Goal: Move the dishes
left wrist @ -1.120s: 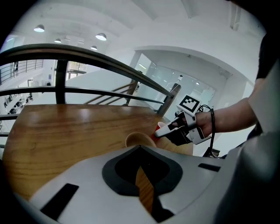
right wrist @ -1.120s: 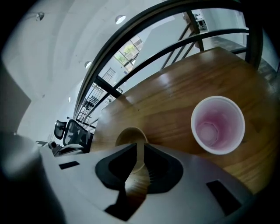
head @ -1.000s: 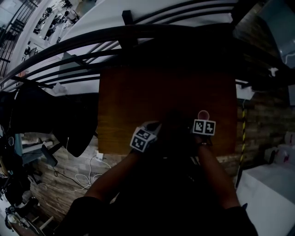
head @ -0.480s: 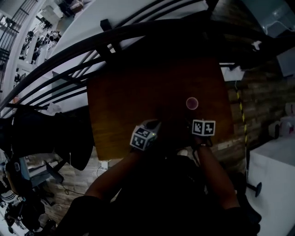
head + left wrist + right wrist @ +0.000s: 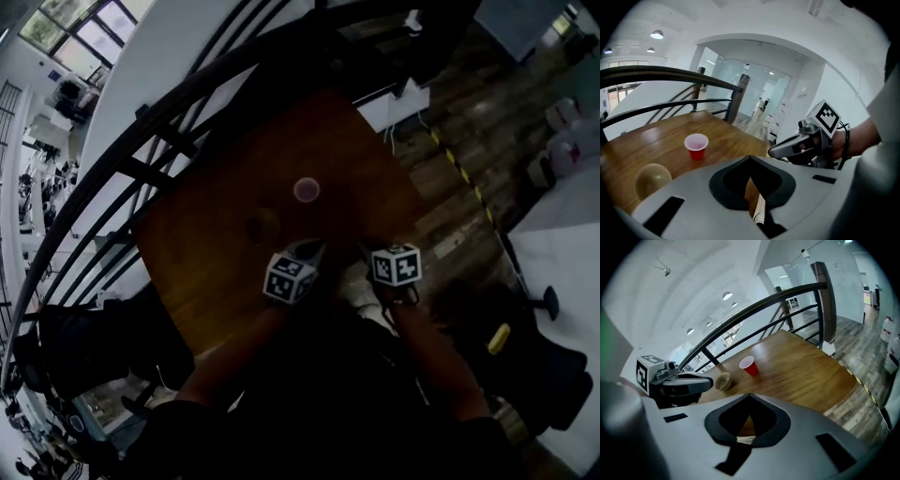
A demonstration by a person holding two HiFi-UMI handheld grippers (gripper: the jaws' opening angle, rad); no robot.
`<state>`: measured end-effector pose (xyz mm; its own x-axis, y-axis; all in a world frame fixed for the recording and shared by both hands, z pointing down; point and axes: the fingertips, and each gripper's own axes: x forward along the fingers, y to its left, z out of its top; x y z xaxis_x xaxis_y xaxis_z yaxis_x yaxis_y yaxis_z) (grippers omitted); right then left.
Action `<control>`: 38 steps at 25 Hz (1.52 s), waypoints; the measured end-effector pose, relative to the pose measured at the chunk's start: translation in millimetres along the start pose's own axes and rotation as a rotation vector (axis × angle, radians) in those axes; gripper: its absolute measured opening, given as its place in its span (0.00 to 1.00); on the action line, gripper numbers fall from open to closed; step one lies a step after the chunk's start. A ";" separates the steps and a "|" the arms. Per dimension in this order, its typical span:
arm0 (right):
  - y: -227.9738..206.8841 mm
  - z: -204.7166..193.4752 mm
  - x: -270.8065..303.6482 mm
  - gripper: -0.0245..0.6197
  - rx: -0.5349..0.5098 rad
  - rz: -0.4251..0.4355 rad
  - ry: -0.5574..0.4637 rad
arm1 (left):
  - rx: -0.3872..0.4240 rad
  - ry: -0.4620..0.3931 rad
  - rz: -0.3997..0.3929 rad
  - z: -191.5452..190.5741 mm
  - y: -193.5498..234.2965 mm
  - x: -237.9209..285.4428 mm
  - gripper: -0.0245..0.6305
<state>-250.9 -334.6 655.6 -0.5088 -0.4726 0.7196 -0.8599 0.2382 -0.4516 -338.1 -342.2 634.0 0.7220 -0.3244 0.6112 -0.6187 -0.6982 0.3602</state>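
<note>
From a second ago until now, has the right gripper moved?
Yes. The right gripper pulled back from the red cup, toward the near edge of the table; its jaws have just closed, empty.

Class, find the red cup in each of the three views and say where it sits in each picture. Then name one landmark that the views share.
Head view: red cup upper centre, on the wooden table.
Left gripper view: left of centre.
Right gripper view: about centre.
Shared landmark: the tan bowl, lower left of the cup in every view.
</note>
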 end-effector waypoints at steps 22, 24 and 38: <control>-224.6 -228.9 -315.7 0.05 0.521 -0.371 -0.406 | 0.552 0.224 -0.552 -17.8 -418.3 195.9 0.02; -238.7 -252.5 -331.2 0.05 0.582 -0.402 -0.430 | 0.588 0.255 -0.606 -26.8 -445.4 208.0 0.02; -321.5 -334.9 -422.9 0.05 0.879 -0.673 -0.552 | 0.763 0.447 -0.949 -58.9 -585.2 302.9 0.02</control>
<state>226.7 72.8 673.2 0.2929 -0.6256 0.7231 -0.5151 -0.7404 -0.4319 224.4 5.6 649.8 0.5212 0.6314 0.5742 0.5131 -0.7695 0.3803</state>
